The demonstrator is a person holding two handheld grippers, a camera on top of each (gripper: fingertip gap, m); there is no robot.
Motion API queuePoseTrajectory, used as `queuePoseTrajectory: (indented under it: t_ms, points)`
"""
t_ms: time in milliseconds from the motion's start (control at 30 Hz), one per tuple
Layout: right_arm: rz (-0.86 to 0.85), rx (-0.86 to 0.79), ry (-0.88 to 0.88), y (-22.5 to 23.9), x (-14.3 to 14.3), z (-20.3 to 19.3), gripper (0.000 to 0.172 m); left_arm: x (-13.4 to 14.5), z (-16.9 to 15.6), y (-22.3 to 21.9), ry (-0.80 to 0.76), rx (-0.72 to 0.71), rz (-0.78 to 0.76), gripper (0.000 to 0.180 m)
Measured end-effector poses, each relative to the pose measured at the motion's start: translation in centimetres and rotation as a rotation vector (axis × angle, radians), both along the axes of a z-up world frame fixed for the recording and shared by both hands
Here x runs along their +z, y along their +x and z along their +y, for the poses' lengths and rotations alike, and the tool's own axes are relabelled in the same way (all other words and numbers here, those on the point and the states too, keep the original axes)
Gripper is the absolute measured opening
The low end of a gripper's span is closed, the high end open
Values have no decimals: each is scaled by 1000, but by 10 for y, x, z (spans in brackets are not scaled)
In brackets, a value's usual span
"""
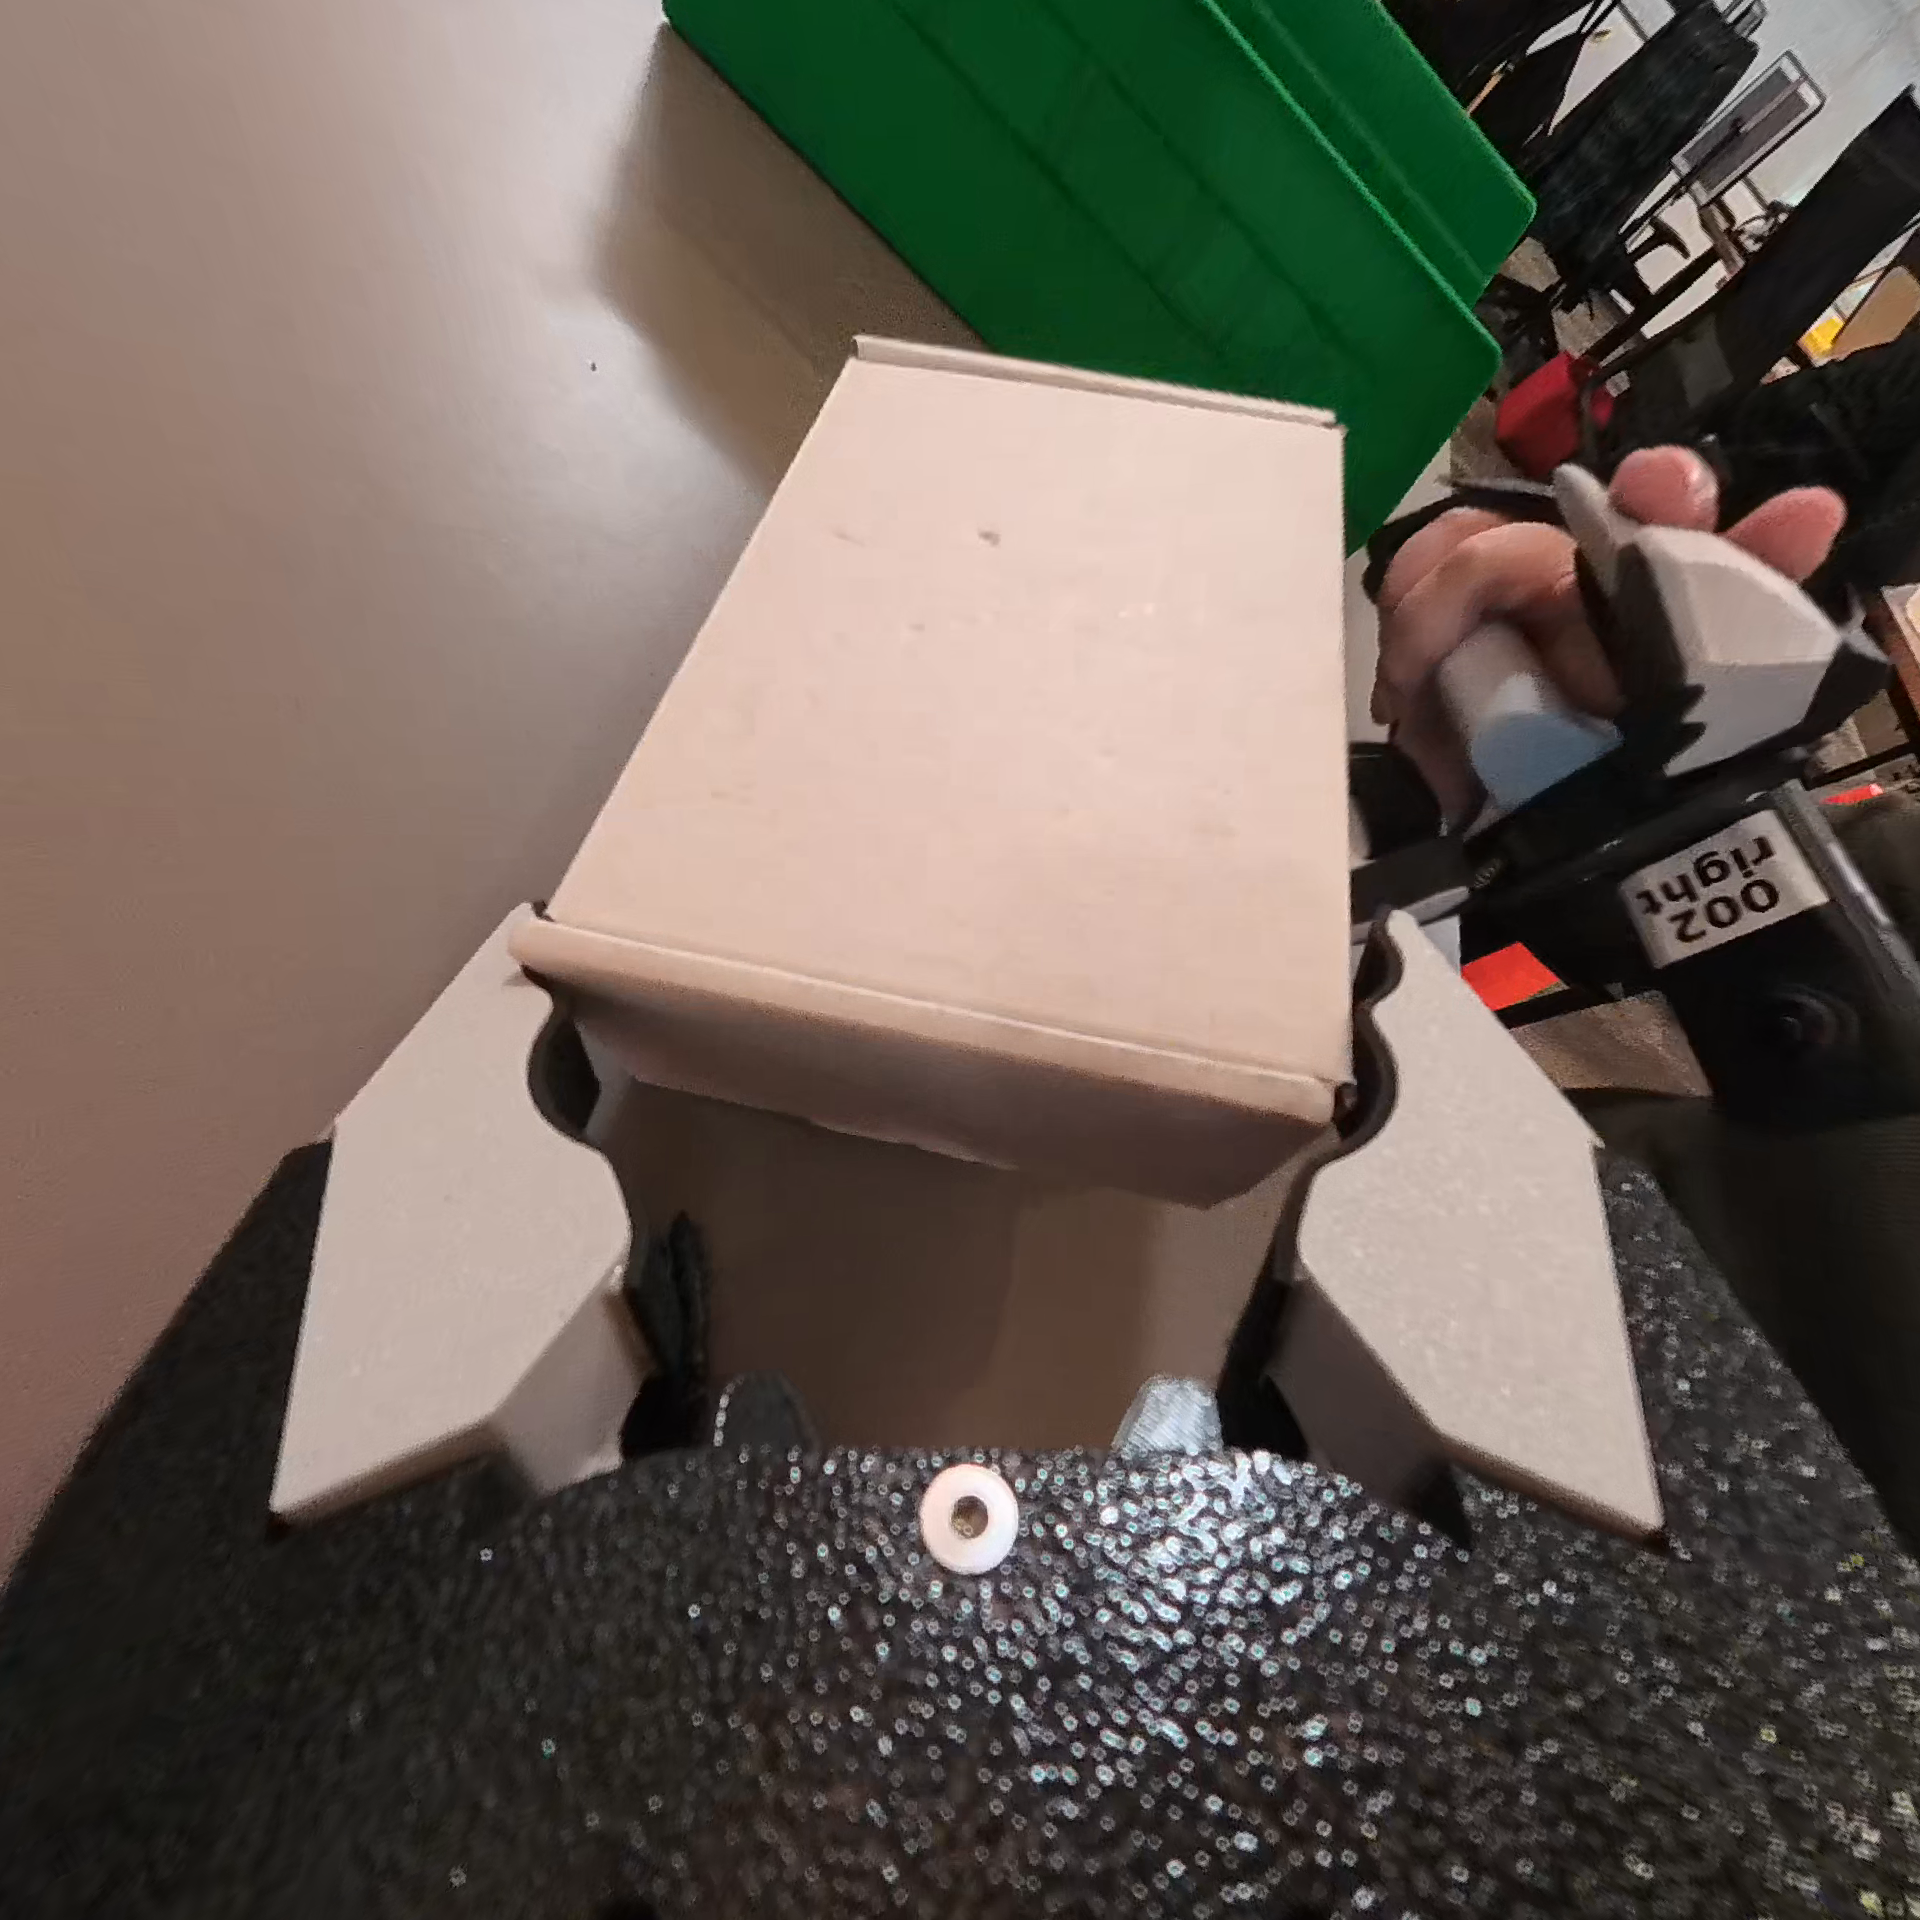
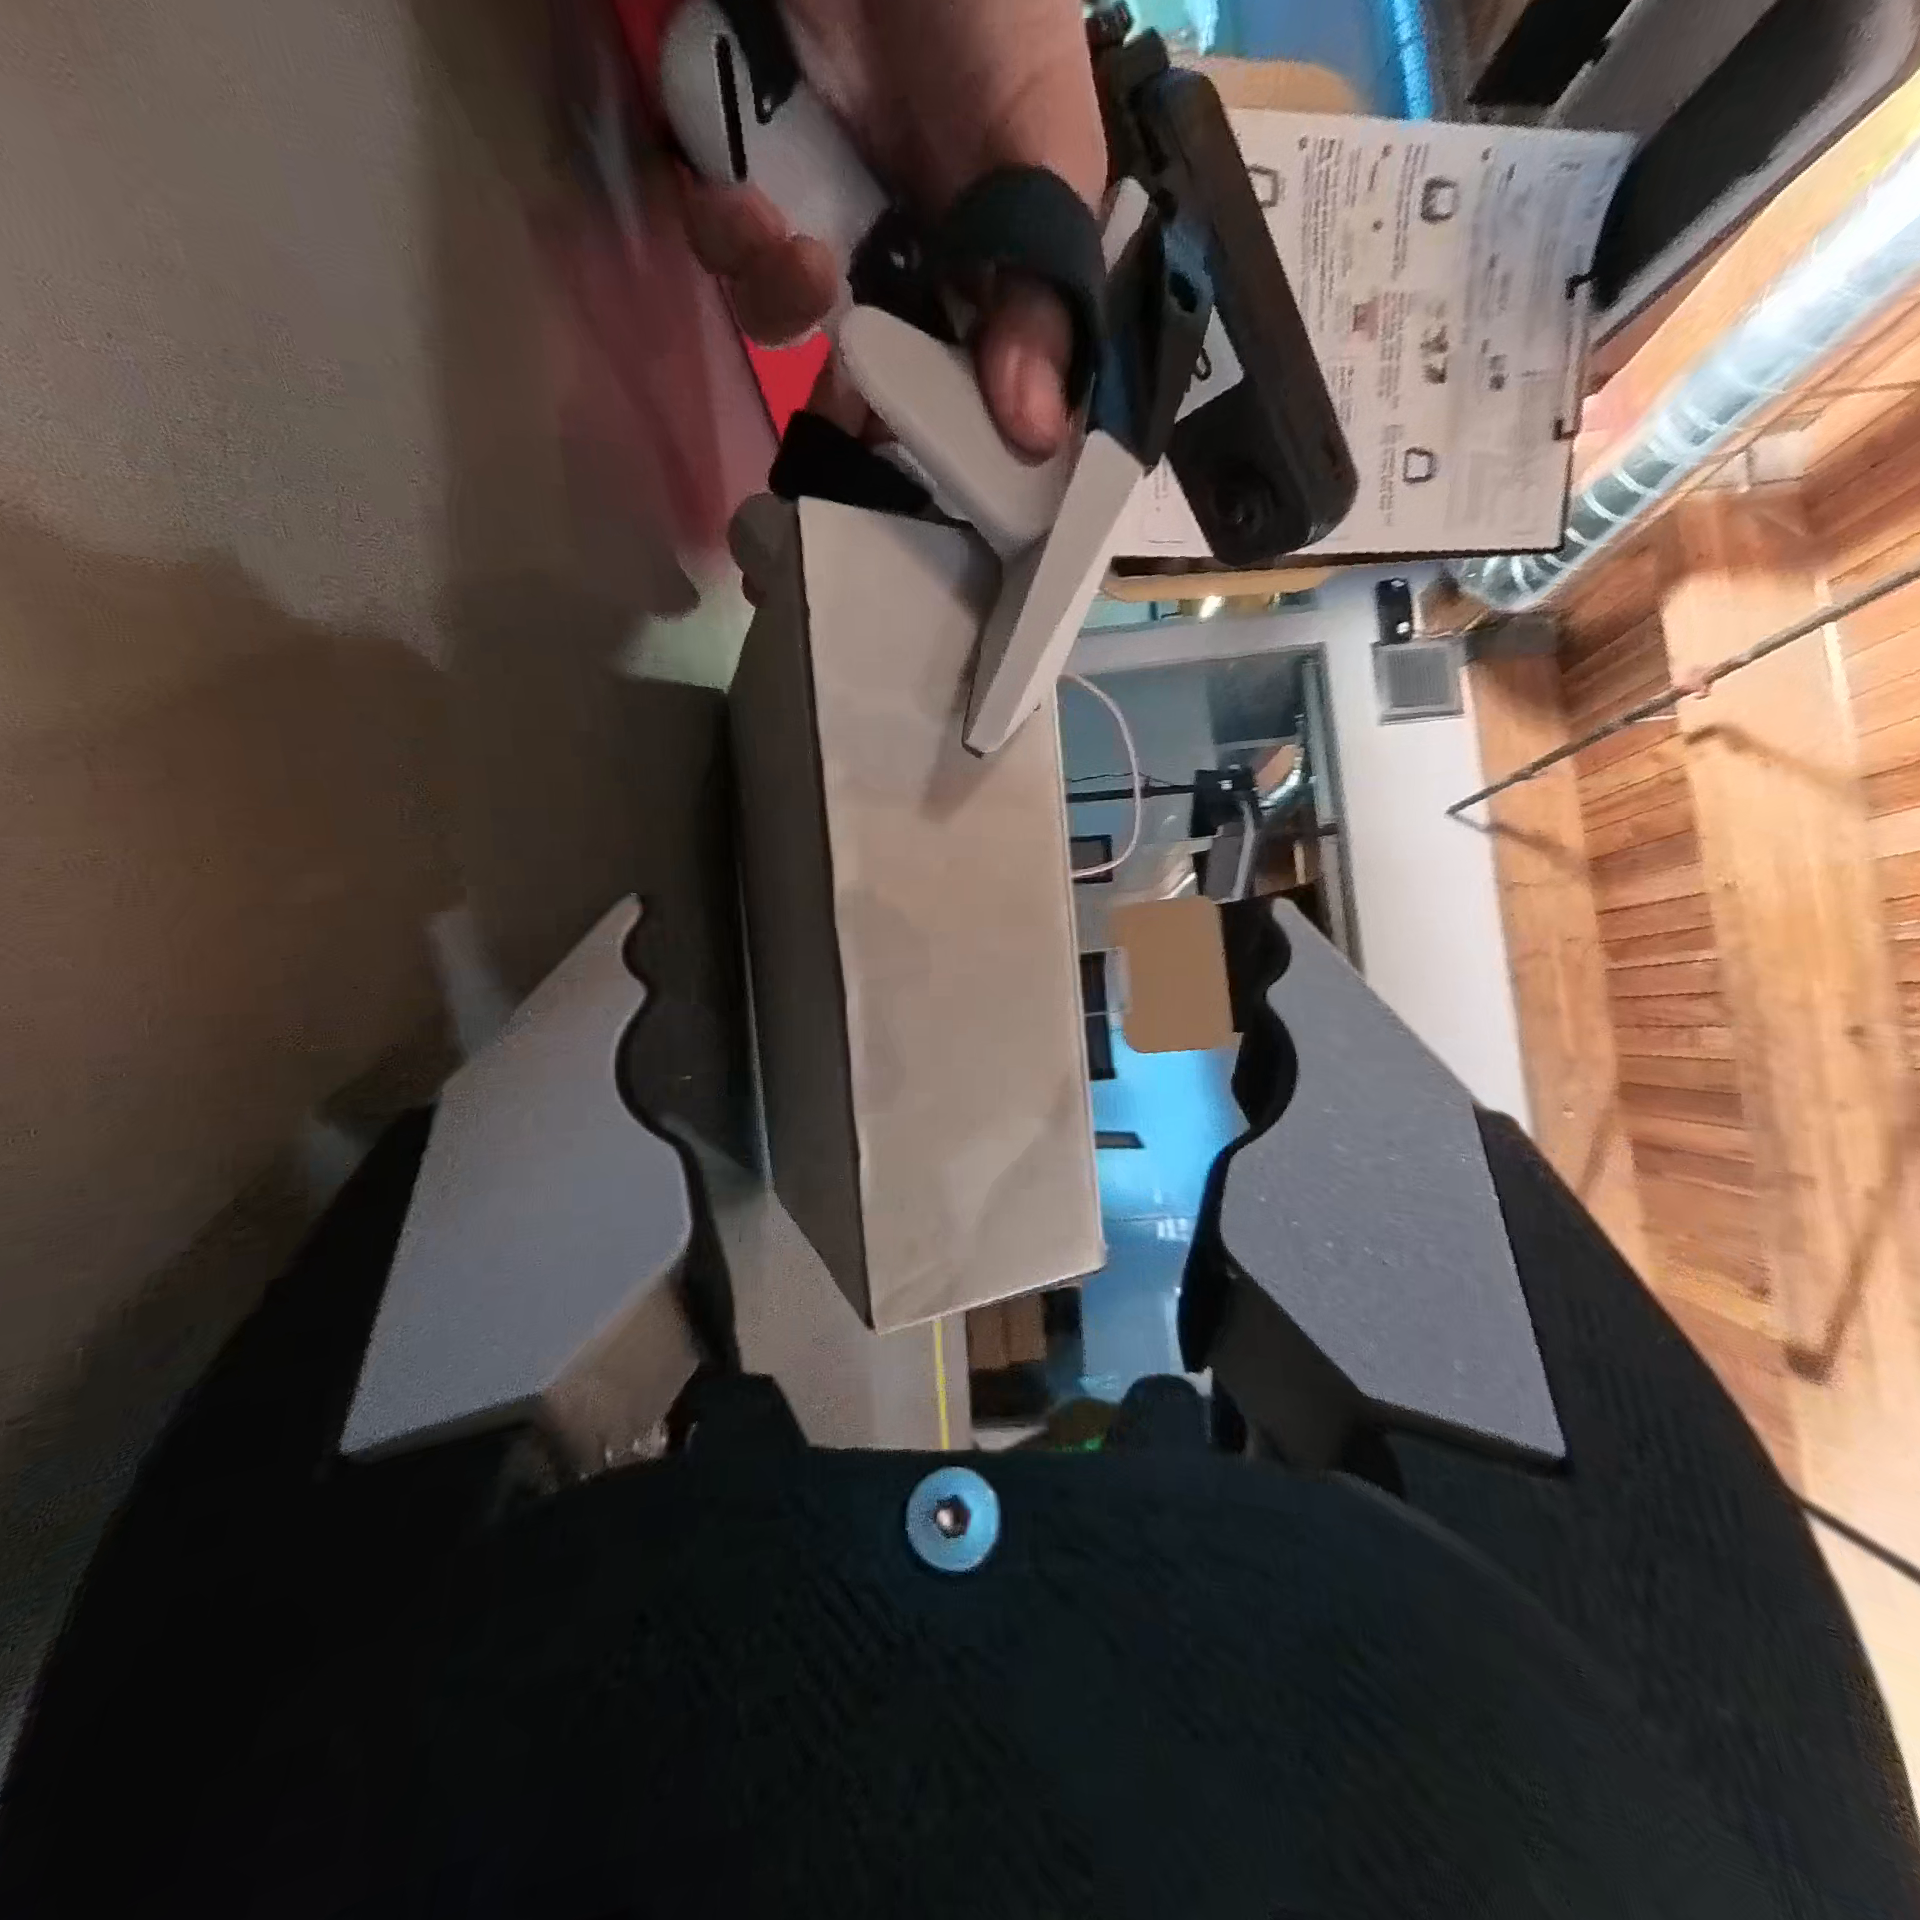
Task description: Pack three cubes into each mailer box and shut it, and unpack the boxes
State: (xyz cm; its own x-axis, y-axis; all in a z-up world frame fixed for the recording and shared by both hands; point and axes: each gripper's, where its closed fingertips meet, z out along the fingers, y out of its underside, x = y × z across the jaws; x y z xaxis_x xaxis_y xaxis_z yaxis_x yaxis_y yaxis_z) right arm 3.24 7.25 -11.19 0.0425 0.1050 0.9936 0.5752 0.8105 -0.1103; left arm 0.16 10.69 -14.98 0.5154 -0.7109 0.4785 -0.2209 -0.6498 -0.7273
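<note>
Left gripper (image 1: 951,997): jaws wide, both pads pressed on the closed box (image 1: 966,748); keep that squeeze steady.
Box: spans the left jaws, lifted off the table (image 1: 260,520).
Right gripper (image 2: 951,1039): jaws parted, box end (image 2: 935,987) between them, untouched; close squarely on it.

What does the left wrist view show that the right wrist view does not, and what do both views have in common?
Only the left wrist view shows the green plastic bins behind the box, the pale table surface, and the box clamped between the left gripper's two fingers.

Only the right wrist view shows the wooden slatted wall, a printed white sheet, and the open right gripper, with a clear gap between its right finger and the box.

Both show the closed beige cardboard mailer box and the other gripper held by a hand.
</note>
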Motion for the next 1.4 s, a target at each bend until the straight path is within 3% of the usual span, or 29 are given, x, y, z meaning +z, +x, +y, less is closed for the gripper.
queuePoseTrajectory:
  t_ms: [200, 300, 400, 467, 633, 767, 933, 1067, 1167, 1300, 1400]
  points:
    - [-109, -215, 24, 10, -15, 36, 107, 2, -7, 7, -17, -45, -26, 144]
    - [-130, -258, 31, 18, -15, 42, 77, 1, -11, 14, 20, -87, -3, 144]
    - [-123, -238, -122, 24, -15, 38, 66, 9, -6, 20, 119, -90, -27, 147]
    - [-96, -243, -234, 31, -8, 37, 66, 21, -8, 24, 233, -119, -37, 159]
    - [-17, -252, -422, 55, 21, 35, 66, 47, 11, 15, 727, -25, 169, 159]
    - [4, -149, -601, 61, 31, 15, 66, 50, -9, 45, 881, -167, 176, 157]
    - [-72, -102, -721, 68, 23, -1, 66, 53, -37, 77, 956, -301, 113, 126]
    - [-134, -82, -769, 70, 10, -7, 66, 63, -54, 84, 993, -362, 14, 78]
    - [-128, -70, -783, 67, 9, -8, 66, 60, -54, 82, 979, -382, 15, 75]
    - [-66, -116, -738, 70, 19, 2, 77, 59, -41, 78, 847, -299, 31, 74]
    - [-16, -114, -568, 71, 39, 7, 63, 59, -29, 70, 766, -225, 26, 74]
